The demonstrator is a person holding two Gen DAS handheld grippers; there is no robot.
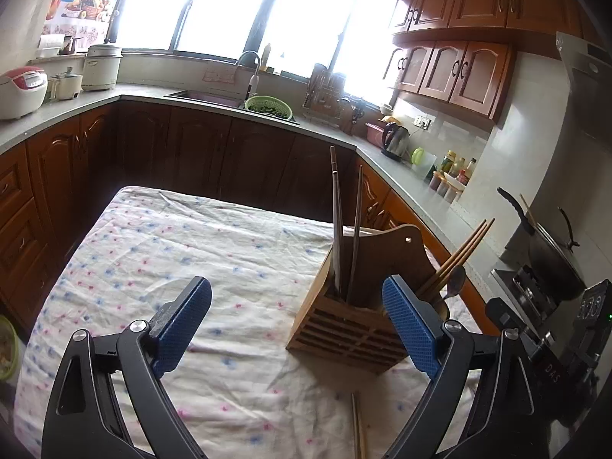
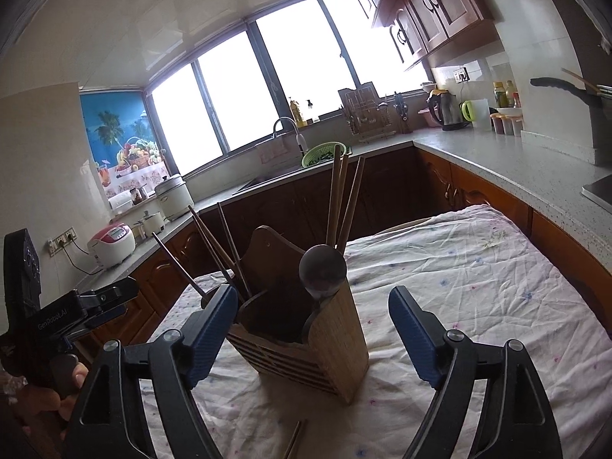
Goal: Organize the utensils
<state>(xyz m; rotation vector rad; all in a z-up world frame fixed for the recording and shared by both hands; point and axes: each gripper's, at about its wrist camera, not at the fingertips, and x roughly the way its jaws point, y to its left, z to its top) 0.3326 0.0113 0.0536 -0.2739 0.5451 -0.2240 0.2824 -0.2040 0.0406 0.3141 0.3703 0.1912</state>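
A bamboo utensil holder [image 1: 346, 329] stands on the cloth-covered table [image 1: 214, 252], holding dark chopsticks [image 1: 336, 229], light chopsticks [image 1: 459, 256] and a spoon [image 1: 455, 281]. My left gripper [image 1: 296, 319] is open and empty, above the table just left of the holder. A loose pair of chopsticks [image 1: 358, 428] lies on the cloth below it. In the right wrist view the holder [image 2: 306, 336] sits between the fingers of my open, empty right gripper [image 2: 308, 331], with the spoon [image 2: 322, 267] and chopsticks [image 2: 342, 199] upright. The loose chopsticks [image 2: 296, 440] lie near the bottom edge.
Kitchen counters [image 1: 114, 99] wrap around the table, with a sink and green basket [image 1: 269, 108], rice cookers [image 1: 21, 91], a kettle [image 1: 394, 139] and a pot on the stove [image 1: 550, 260]. The other gripper's body [image 2: 57, 313] shows at the left of the right wrist view.
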